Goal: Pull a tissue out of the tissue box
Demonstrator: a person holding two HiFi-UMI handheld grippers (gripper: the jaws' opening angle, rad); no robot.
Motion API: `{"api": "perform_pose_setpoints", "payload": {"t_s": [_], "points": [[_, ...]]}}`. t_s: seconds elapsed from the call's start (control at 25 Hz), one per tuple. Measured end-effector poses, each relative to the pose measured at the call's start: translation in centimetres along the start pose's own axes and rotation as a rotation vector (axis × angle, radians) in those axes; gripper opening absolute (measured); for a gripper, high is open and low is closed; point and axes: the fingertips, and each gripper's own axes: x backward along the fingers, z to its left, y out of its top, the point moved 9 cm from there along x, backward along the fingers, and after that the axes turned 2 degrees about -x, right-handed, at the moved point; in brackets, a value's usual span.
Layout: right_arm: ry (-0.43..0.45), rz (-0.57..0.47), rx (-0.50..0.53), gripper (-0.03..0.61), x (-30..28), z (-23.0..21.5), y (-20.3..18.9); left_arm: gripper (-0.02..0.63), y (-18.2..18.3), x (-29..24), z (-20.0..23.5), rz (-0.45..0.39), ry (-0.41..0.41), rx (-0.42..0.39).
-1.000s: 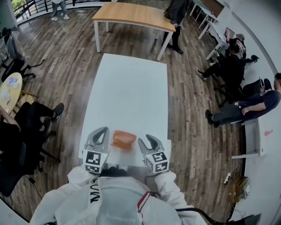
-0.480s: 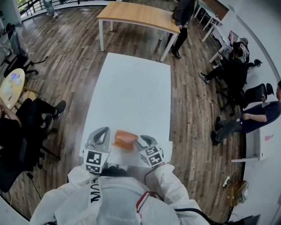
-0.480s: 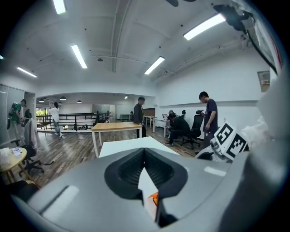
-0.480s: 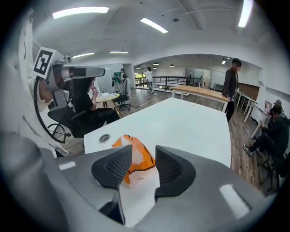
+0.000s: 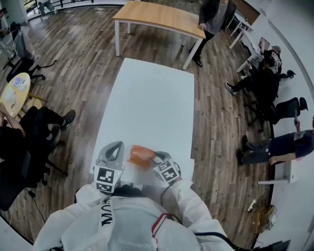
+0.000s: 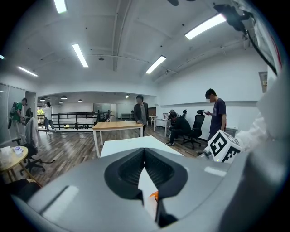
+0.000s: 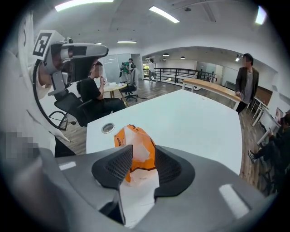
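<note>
Tissue box at parted jaws; right tool angled inward.

Long table runs lengthwise away from the wearer. Tissue box sits on its near end, close to the near edge. Left gripper is just left of the box. Right gripper is just right of it, and the box stands straight ahead in the gap between its jaws. A round port is set in the tabletop beside the box.

Second table stands beyond the far end, crosswise, with a standing person at its right end. Seated people are along the right wall. Round table and office chair are off left.
</note>
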Motion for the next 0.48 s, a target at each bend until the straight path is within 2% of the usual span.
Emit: {"api": "perform_pose_setpoints", "payload": {"t_s": [0.48], "points": [[0.049,0.052,0.029,0.142,-1.6,0.6,0.0,0.000,0.1,0.5,0.5,0.006,0.025,0.006]]}}
